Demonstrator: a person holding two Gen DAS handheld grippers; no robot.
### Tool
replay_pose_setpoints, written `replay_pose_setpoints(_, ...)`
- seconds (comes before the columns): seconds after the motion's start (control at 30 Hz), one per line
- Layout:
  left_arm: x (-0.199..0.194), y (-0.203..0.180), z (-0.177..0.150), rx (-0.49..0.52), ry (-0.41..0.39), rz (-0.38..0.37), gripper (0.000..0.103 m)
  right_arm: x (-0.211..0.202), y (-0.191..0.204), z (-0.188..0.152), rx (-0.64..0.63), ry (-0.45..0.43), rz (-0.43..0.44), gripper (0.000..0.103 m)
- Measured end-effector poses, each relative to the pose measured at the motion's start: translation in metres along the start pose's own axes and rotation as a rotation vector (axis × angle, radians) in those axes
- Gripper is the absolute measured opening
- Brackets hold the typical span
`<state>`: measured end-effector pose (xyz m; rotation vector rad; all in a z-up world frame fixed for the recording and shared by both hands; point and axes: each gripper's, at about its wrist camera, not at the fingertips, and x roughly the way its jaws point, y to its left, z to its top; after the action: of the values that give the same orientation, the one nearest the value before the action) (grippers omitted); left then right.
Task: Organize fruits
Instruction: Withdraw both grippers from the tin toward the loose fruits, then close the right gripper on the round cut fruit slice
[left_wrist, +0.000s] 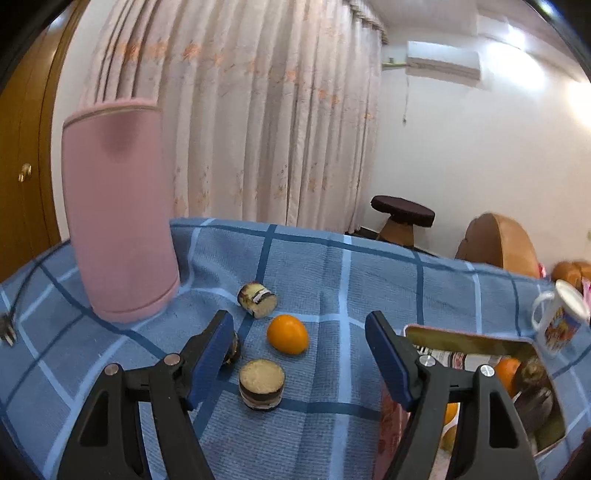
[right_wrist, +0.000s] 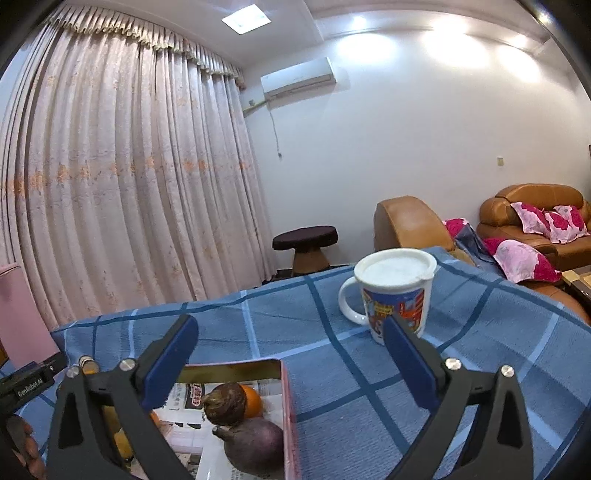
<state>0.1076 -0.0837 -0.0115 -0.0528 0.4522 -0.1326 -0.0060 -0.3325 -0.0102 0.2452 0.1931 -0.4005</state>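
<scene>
In the left wrist view an orange (left_wrist: 287, 333) lies on the blue checked cloth (left_wrist: 332, 266). Two cut sugarcane pieces lie near it, one behind (left_wrist: 257, 299) and one upright in front (left_wrist: 261, 384). A third dark piece (left_wrist: 233, 350) is partly hidden by the left finger. My left gripper (left_wrist: 299, 354) is open and empty above them. A gold-lined box (left_wrist: 480, 343) at the right holds fruit. In the right wrist view my right gripper (right_wrist: 291, 365) is open and empty above that box (right_wrist: 288, 398), which holds an orange (right_wrist: 253, 400) and two dark purple fruits (right_wrist: 255, 446).
A tall pink-covered appliance (left_wrist: 118, 214) stands at the back left, with a plug (left_wrist: 7, 330) beside it. A lidded white mug (right_wrist: 395, 291) stands right of the box. The table's far edge (left_wrist: 295, 227) drops to a stool and brown sofas.
</scene>
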Motion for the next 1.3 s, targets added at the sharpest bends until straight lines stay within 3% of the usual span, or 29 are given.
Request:
replay_pose_setpoints(0.2,-0.002,-0.008,-0.006,0.070,-0.007,-0.027,0.075,-0.002,0.012,-0.005,-0.033,0.015,-0.011,0.102)
replay_pose_setpoints(0.73,-0.005,0.023,-0.007,0.075,0.014,-0.032,0.075,-0.001,0.067,-0.018,-0.042,0.068,0.021,0.102)
replay_pose_setpoints(0.93,-0.001,0.045,-0.003,0.124,0.000,0.013,0.075,-0.003,0.111,-0.027,-0.098,0.067,0.076,0.101)
replay_pose_setpoints(1.07,0.009,0.075,0.002,0.094,0.024,0.049,0.075,-0.001,0.134,-0.030,-0.135,0.080,0.110,0.098)
replay_pose_setpoints(1.3,0.031,0.129,0.011,0.043,0.097,0.197,0.075,0.006,0.176,-0.040,-0.198,0.132,0.180,0.092)
